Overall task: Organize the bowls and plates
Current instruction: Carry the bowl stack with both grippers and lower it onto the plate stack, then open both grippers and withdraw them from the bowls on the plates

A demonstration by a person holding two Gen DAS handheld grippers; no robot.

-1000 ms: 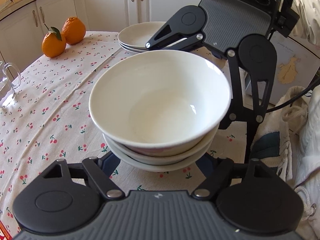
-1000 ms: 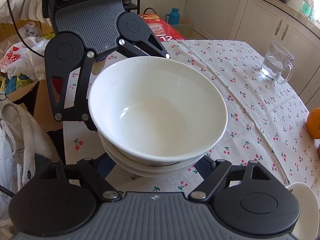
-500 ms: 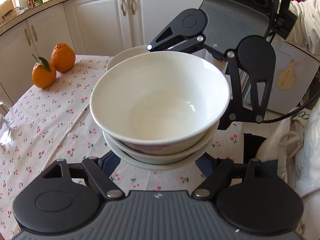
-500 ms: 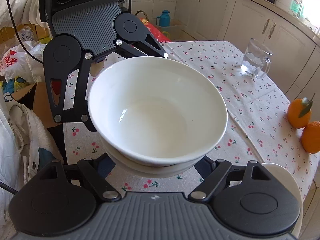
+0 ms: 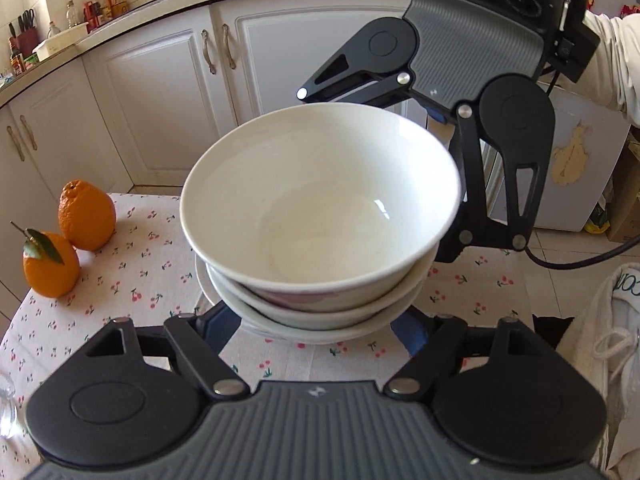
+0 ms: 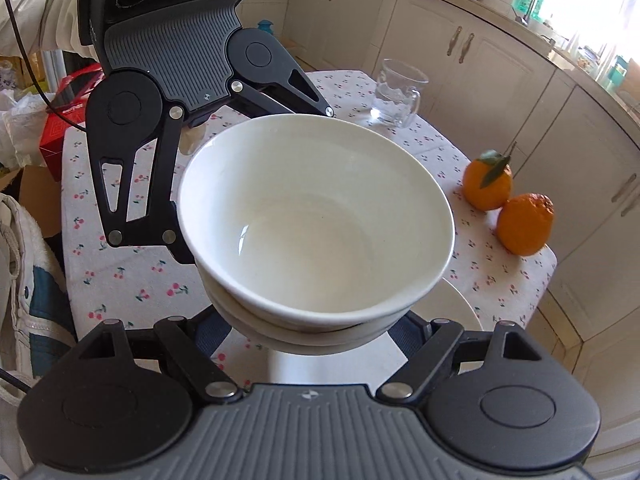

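**Q:** Where is the stack of bowls [image 5: 320, 216]?

**A:** Raised above the cherry-print tablecloth [image 5: 132, 272], carried between two grippers that face each other. It sits over a white plate [image 6: 452, 308] lying on the table near the edge.

**Q:** Which way do the bowls face?

**A:** Mouths upward, nested one inside another, rims roughly level. Round, they show no long axis.

**Q:** And the tools?

**A:** The left gripper [image 5: 316, 320] has its fingers spread wide under the stack's lower side, cradling it; the right gripper [image 6: 308, 328] does the same from the opposite side. Neither is clenched; the fingertips are hidden beneath the bowls.

**Q:** What else is on the table?

**A:** Two oranges [image 6: 508, 204] touching each other, and a glass mug [image 6: 398, 94] beyond them.
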